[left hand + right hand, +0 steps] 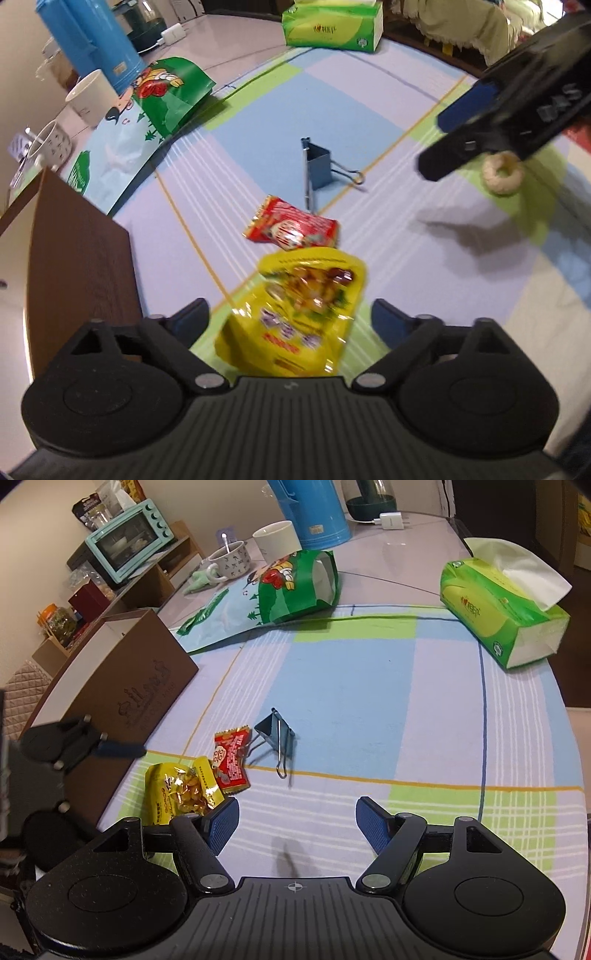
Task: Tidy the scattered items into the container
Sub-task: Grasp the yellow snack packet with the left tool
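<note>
A yellow snack packet (295, 310) (181, 794) lies on the checked cloth, between the wide-apart fingers of my open left gripper (290, 314) (92, 749); I cannot tell if the pads touch it. Just beyond it lie a red candy packet (291, 227) (229, 760) and a blue binder clip (319, 166) (275, 731). The brown box (74, 240) (122, 672) stands at the left with its top open. My right gripper (297, 827) (443, 136) is open with nothing between its fingers, hovering over a white ring-shaped item (502, 173), which the right wrist view does not show.
A green snack bag (295, 587) lies behind the box, a green tissue box (502, 605) at the far right. A blue thermos (310, 509), white cup (277, 539) and mug (232, 559) stand at the back. The table edge curves down the right.
</note>
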### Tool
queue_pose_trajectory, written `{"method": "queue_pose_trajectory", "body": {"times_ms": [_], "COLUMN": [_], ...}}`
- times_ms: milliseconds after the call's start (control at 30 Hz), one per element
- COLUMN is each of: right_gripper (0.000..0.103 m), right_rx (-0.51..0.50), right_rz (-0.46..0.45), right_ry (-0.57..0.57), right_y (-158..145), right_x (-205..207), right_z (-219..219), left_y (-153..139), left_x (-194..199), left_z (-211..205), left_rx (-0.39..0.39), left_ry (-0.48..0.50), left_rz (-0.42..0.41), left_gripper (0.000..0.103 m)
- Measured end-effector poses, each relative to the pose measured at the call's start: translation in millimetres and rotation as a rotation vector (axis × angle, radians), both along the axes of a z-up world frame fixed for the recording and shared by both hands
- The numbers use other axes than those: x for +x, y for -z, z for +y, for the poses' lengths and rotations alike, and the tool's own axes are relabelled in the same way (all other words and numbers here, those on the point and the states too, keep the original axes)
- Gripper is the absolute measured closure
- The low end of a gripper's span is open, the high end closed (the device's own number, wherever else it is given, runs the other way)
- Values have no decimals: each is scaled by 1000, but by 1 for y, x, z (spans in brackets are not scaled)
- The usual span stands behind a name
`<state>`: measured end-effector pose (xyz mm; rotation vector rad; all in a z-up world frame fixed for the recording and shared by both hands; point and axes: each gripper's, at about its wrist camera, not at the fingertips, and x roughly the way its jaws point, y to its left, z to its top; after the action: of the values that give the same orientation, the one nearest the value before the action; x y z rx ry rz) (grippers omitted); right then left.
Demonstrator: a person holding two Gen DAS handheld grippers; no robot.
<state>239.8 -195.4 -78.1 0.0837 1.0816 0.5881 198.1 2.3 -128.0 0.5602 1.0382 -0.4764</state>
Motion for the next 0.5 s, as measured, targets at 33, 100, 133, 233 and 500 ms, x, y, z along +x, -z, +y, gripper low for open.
{"method": "queue_pose_trajectory", "body": {"times_ms": [33, 100, 133, 233, 500], "right_gripper": [30, 30, 30, 30, 30], "right_rx": [0, -2, -2, -1, -3], "right_rz": [4, 11, 12, 15, 10], "right_ry": [4, 12, 14, 18, -24], "right_y": [1, 2, 2, 3, 3], "right_x": [0, 0, 0, 0, 3], "right_z": [-1, -2, -3, -4, 10], "left_y": [6, 15, 18, 16, 11], "left_x": [6, 11, 12, 7, -34], "left_z": [0, 1, 2, 2, 13], "left_rx": [8, 12, 9, -46, -119], "left_ry": [-5, -14, -17, 0, -116], "left_rz": [19, 45, 54, 86, 146], "left_gripper": [4, 5, 5, 29, 45]}}
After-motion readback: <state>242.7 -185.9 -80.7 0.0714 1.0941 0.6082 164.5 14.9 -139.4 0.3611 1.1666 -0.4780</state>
